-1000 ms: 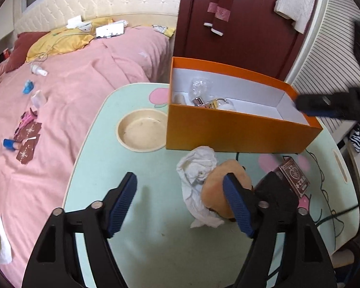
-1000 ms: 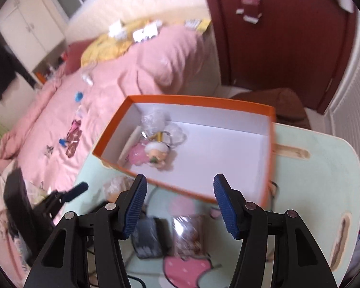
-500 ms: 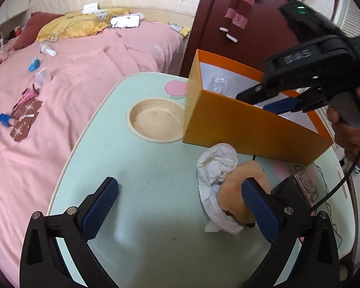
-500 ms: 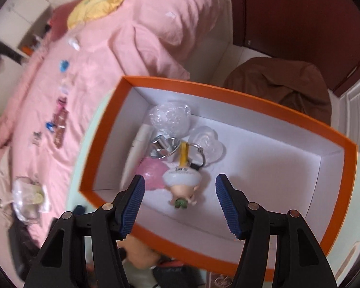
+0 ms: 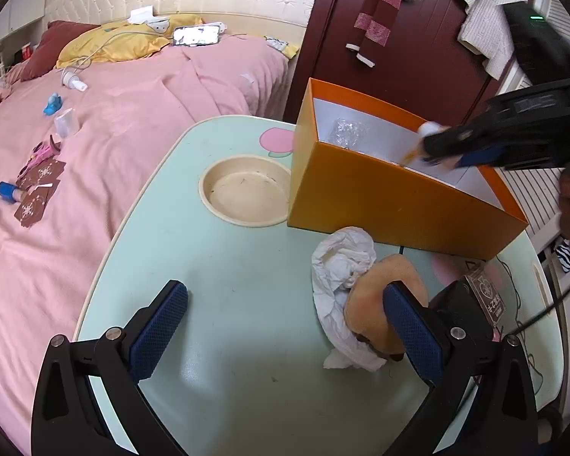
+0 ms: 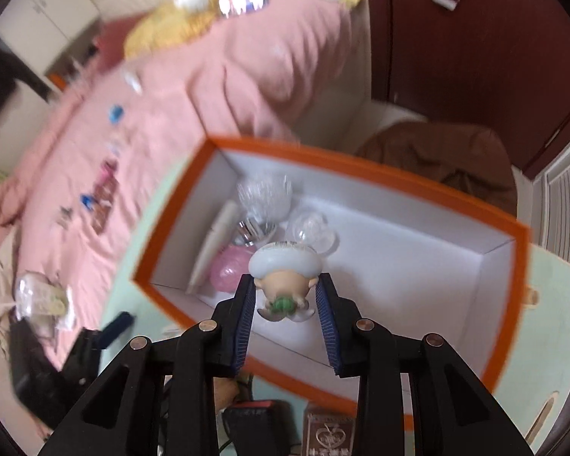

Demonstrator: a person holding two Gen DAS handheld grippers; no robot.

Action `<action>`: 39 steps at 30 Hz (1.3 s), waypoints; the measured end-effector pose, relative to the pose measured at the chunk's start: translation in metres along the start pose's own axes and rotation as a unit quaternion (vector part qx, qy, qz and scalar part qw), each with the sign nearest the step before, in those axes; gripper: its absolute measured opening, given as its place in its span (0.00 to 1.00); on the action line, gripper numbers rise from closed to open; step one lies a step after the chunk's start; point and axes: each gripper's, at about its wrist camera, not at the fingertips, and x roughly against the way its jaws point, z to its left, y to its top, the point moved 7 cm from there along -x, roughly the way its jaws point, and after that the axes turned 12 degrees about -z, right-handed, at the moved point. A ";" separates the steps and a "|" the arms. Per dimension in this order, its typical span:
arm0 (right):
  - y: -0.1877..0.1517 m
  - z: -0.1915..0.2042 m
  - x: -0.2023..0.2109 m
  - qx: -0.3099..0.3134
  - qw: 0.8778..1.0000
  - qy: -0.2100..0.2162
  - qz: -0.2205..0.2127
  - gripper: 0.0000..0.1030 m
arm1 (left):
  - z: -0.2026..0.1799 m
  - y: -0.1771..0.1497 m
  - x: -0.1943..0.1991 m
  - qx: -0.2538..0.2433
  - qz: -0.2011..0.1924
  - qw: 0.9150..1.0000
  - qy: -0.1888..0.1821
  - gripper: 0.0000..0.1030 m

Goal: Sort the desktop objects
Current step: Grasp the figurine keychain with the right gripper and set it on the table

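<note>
In the right wrist view my right gripper (image 6: 285,285) hangs over the orange box (image 6: 361,174), its jaws closing on a small doll figurine (image 6: 283,266) with a pale blue cap. The blue pads press both sides of its head. In the left wrist view the same gripper (image 5: 437,152) reaches into the orange box (image 5: 380,205) from the right. My left gripper (image 5: 285,296) stands wide open, low over the mint-green table (image 5: 228,285), nothing between its pads. Its right finger is beside a brown plush toy (image 5: 372,304) and a crumpled white tissue (image 5: 342,258).
The box also holds a clear crinkled ball (image 6: 264,193), a white tube (image 6: 212,243), a pink ball (image 6: 228,269) and a clear capsule (image 6: 311,228). A round beige dish (image 5: 243,195) sits left of the box. A brown card pack (image 5: 486,296) and cables lie at right. A pink bed (image 5: 114,133) borders the table.
My right gripper came down into the box and its jaws closed around the doll figurine. The left jaws spread wider than a second ago; the left hand stayed about where it was.
</note>
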 end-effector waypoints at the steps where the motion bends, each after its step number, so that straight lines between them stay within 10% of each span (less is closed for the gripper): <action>1: 0.001 -0.001 0.011 -0.003 1.000 0.007 -0.016 0.31 | 0.000 0.000 0.000 0.000 0.000 1.000 0.000 1.00; 10: -0.021 0.014 0.085 -0.023 0.992 0.062 -0.107 0.31 | 0.000 0.001 0.002 0.004 0.000 1.000 0.000 1.00; 27: -0.107 -0.043 0.043 -0.108 0.994 0.008 -0.027 0.39 | 0.006 0.006 0.000 0.018 0.017 1.000 -0.008 1.00; 39: -0.108 -0.054 0.078 -0.091 0.989 0.040 -0.105 0.48 | -0.009 0.066 0.029 -0.023 -0.015 0.999 -0.018 1.00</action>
